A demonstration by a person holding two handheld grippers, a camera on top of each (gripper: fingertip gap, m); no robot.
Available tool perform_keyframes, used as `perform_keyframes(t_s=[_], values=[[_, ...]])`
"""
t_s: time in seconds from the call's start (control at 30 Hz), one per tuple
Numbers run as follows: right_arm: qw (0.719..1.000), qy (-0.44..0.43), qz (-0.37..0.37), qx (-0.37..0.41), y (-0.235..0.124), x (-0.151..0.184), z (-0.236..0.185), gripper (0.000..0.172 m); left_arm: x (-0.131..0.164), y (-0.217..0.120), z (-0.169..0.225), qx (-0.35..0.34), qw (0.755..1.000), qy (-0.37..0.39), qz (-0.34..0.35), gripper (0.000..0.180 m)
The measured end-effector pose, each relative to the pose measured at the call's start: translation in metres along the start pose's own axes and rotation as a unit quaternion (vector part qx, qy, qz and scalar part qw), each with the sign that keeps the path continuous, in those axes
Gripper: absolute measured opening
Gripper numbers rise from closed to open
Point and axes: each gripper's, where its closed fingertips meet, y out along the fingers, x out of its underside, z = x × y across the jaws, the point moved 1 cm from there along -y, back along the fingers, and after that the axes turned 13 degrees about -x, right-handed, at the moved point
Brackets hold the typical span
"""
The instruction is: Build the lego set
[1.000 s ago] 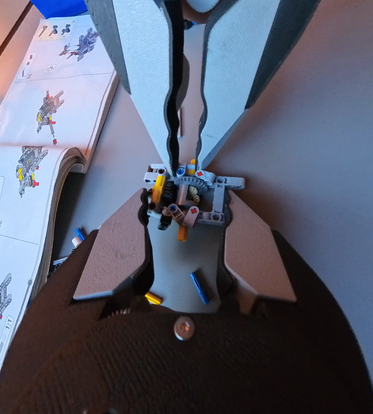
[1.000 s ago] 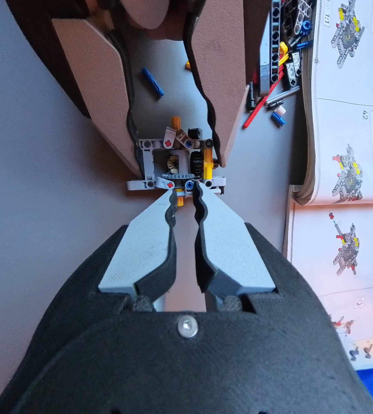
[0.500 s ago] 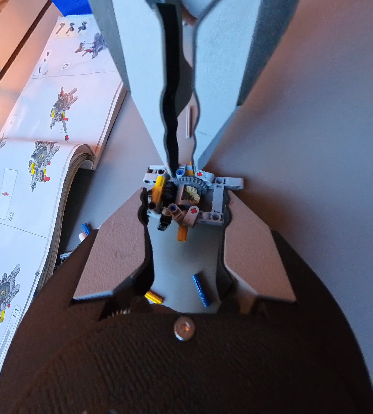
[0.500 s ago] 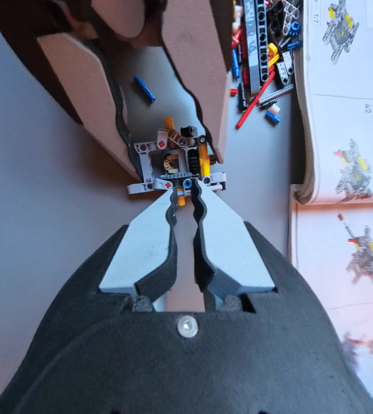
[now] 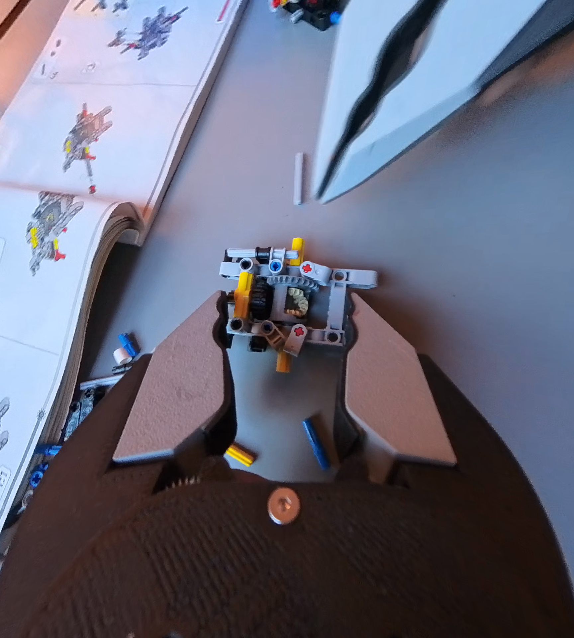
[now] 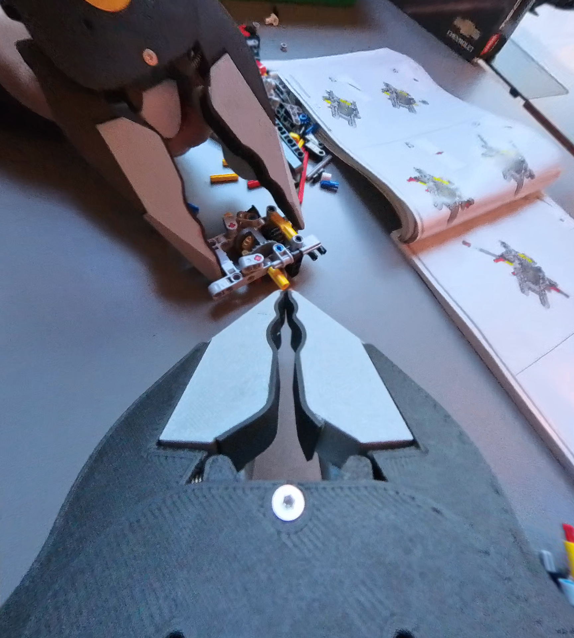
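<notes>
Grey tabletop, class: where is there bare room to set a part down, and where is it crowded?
Bare: the table right of the gear assembly, beyond the left gripper; also the stretch on that side in the right wrist view. Crowded: loose parts between the assembly and the open instruction booklet.

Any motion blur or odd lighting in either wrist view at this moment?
Left wrist view: the right gripper at top right is smeared, while the brick assembly is sharp. Right wrist view: soft and grainy overall, the open booklet blurred, warm orange light tinting its edge and the table.
</notes>
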Motion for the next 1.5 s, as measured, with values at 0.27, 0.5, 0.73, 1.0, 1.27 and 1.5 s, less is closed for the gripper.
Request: perform_keyframes(t_s=[0.27,0.5,0.73,1.0,1.27,1.5], values=[[0.997,-0.022,0.046,-0.05,0.008,-0.009,-0.001,0.014,-0.003,-0.004,0.005,-0.011,0.999,0.037,0.021,0.066],[0.995,-0.084,0.014,-0.057,0.015,-0.004,-0.011,0.014,-0.005,-0.005,0.011,0.007,0.998,0.055,0.031,0.066],[0.992,-0.081,0.096,-0.034,-0.004,-0.02,-0.003,0.01,-0.006,-0.008,0.009,-0.024,0.997,0.07,0.038,0.076],[0.987,-0.054,0.149,0.021,-0.019,-0.028,0.014,0.01,-0.014,-0.056,-0.018,-0.036,0.996,-0.045,0.065,0.081],[0.983,-0.02,0.176,0.053,-0.027,-0.031,0.027,0.014,0.029,-0.172,-0.105,-0.153,0.956,-0.222,0.115,0.076],[0.981,-0.007,0.185,0.063,-0.027,-0.033,0.028,0.016,0.109,-0.213,-0.124,-0.205,0.938,-0.279,-0.017,0.065]])
